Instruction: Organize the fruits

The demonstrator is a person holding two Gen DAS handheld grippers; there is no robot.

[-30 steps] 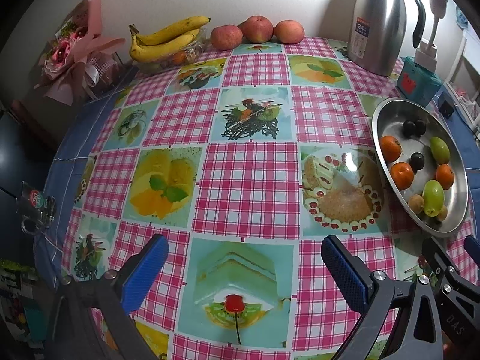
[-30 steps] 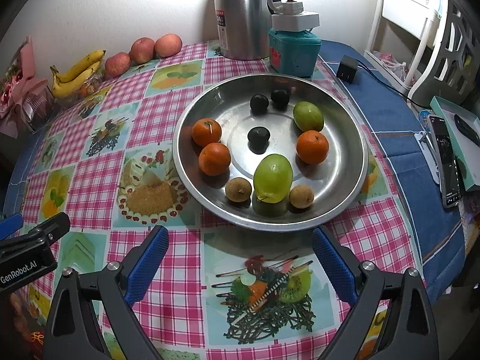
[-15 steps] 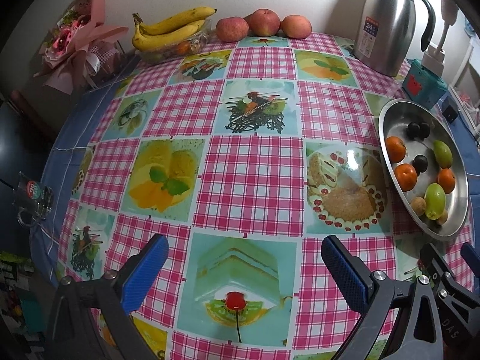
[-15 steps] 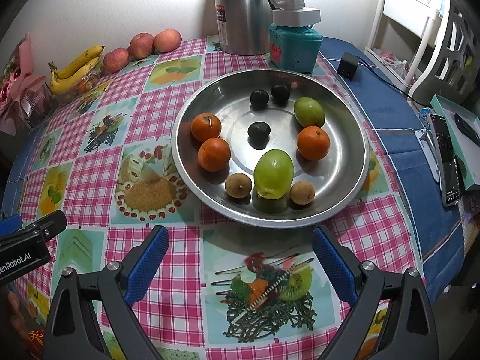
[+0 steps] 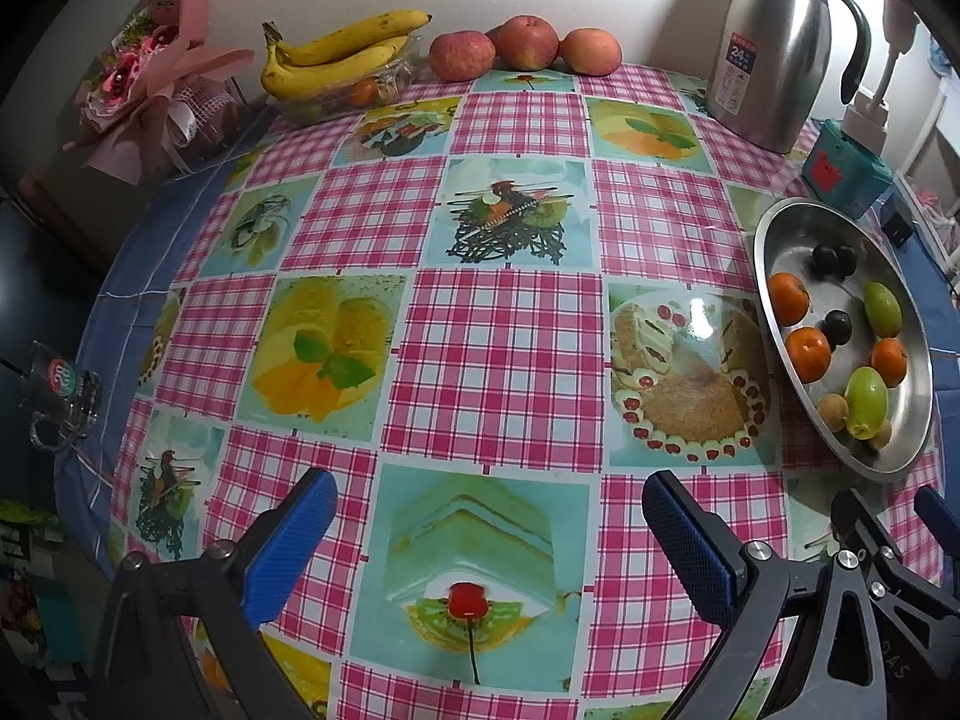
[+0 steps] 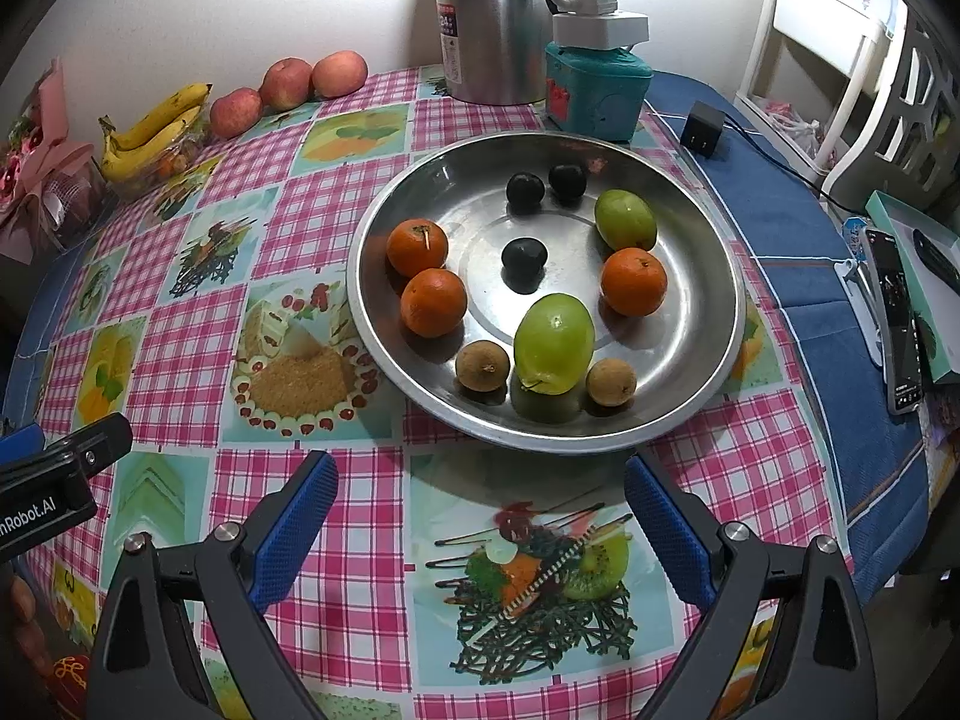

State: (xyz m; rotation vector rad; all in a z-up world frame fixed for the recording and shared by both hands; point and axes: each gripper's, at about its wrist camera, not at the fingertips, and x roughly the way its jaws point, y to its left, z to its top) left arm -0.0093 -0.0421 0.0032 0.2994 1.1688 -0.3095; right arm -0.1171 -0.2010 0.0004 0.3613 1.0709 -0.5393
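Observation:
A round steel tray (image 6: 690,384) (image 5: 912,444) holds three oranges (image 6: 433,302), two green fruits (image 6: 553,343), three dark plums (image 6: 524,256) and two small brown fruits (image 6: 482,365). My right gripper (image 6: 480,516) hangs open in front of the tray's near rim, holding nothing. My left gripper (image 5: 489,531) is open and empty over the checked tablecloth, left of the tray. Three apples (image 5: 528,42) and a bunch of bananas (image 5: 336,54) on a clear container lie along the far wall.
A steel thermos jug (image 5: 774,42) and a teal box (image 6: 597,90) stand behind the tray. A pink flower bouquet (image 5: 150,78) sits at the far left. A phone (image 6: 894,312), a charger (image 6: 705,129) and a white rack (image 6: 888,78) are to the right.
Both grippers have drawn back and risen a little, so the table appears slightly farther away. The fruits have not moved and both grippers stay open.

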